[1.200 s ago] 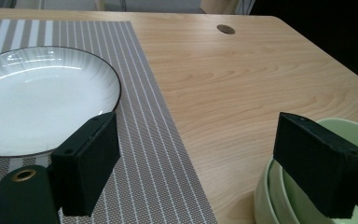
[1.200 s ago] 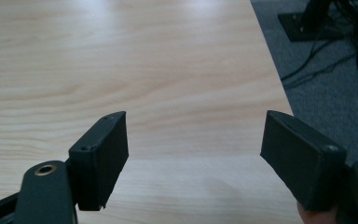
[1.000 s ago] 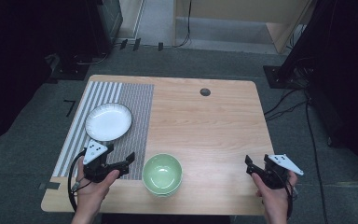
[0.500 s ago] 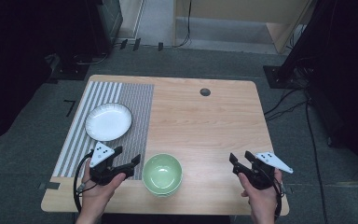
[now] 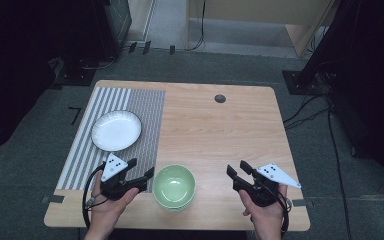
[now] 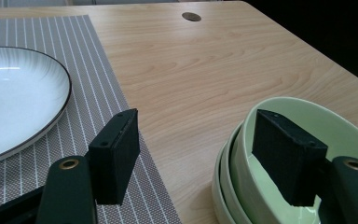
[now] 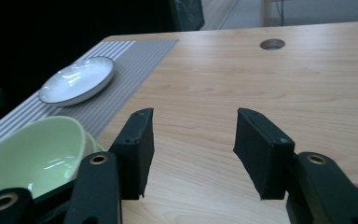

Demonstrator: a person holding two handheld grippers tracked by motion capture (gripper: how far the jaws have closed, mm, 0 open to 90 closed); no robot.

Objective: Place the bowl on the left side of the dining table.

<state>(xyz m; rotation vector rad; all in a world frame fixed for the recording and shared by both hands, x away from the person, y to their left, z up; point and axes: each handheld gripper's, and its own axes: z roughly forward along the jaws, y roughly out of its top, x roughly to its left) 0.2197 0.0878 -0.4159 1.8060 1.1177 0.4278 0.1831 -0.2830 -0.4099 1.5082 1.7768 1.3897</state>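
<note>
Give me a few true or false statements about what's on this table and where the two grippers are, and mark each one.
1. The green bowls are a nested stack, near the table's front edge. True.
2. The white plate sits on the bare wood. False: it rests on the striped placemat.
3. The left gripper has one of its fingers over the top bowl's inside and the other outside the rim. True; the pads do not press on the rim yet.
4. The right gripper is clamped on a bowl. False: nothing lies between its fingers, and it hangs over bare wood to the right of the bowls.
5. The table has a round hole near its far edge. True.
</note>
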